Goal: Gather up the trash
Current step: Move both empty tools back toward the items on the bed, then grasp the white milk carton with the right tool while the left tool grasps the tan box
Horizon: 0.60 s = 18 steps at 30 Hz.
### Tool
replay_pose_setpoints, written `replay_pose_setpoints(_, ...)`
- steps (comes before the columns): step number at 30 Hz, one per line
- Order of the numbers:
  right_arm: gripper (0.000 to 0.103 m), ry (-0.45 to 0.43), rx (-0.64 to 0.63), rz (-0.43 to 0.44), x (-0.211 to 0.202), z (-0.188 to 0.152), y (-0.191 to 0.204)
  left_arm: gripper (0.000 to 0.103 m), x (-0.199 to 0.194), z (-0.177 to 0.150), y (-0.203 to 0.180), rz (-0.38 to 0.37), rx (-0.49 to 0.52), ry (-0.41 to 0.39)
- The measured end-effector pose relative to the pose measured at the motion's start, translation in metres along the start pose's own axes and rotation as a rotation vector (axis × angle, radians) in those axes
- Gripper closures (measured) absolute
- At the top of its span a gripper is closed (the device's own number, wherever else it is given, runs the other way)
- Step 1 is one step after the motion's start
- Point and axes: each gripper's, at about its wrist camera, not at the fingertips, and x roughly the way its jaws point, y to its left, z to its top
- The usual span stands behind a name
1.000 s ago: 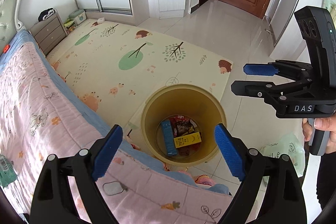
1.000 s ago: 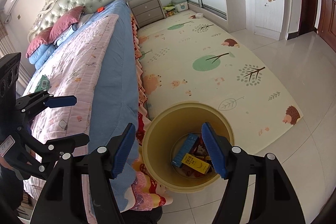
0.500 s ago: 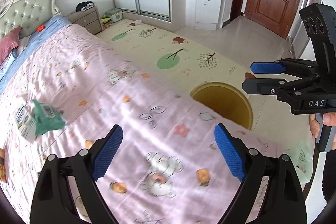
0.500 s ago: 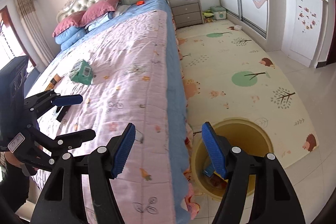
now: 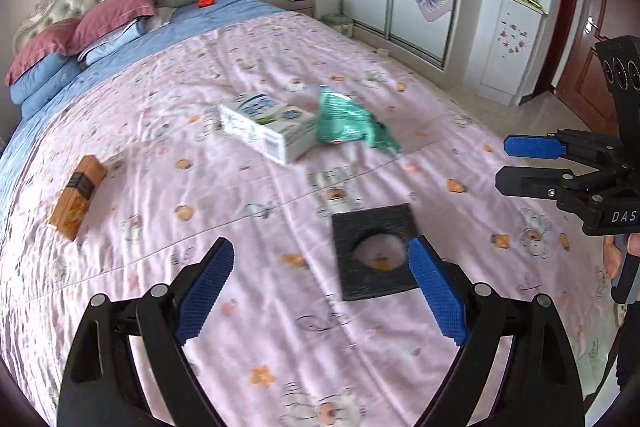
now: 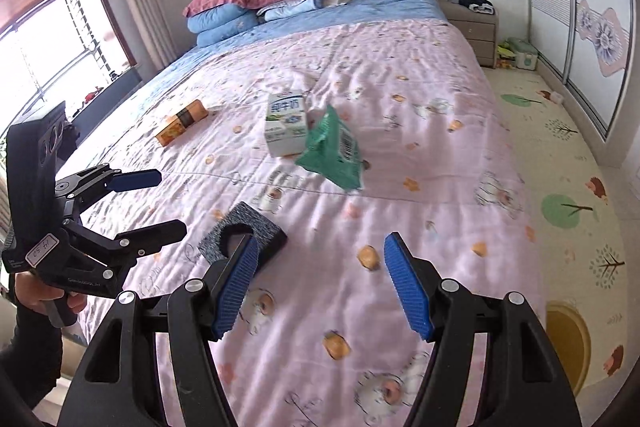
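On the pink bed [image 5: 248, 311], an orange carton [image 5: 76, 197] is seen at left, then a white milk box [image 5: 266, 127] touching a green wrapper [image 5: 350, 123]. A black foam square [image 5: 376, 251] lies nearer. The left claw [image 5: 320, 287] and right claw [image 6: 316, 283] are held released, grasping nothing.

Room brightly lit by daylight. Window [image 6: 60, 39] at left edge of right wrist view blown out to white. Soft sheen spread over pink quilt [image 5: 280, 195]; shadows faint and short beside milk carton [image 5: 266, 125] and black foam block [image 5: 374, 251]. Motion blur seen on quilt pattern and green wrapper [image 5: 352, 123]. Strong fisheye bending at edges, dark vignette in corners of both views.
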Motion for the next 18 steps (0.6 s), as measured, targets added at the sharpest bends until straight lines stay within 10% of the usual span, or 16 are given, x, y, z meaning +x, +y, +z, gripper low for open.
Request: replay_pose_setpoints(18,0.039,0.059,-0.127,-0.075,0.126,0.095,0.064,0.013,0.015,-0.022,0.225,0.235,-0.263,-0.007)
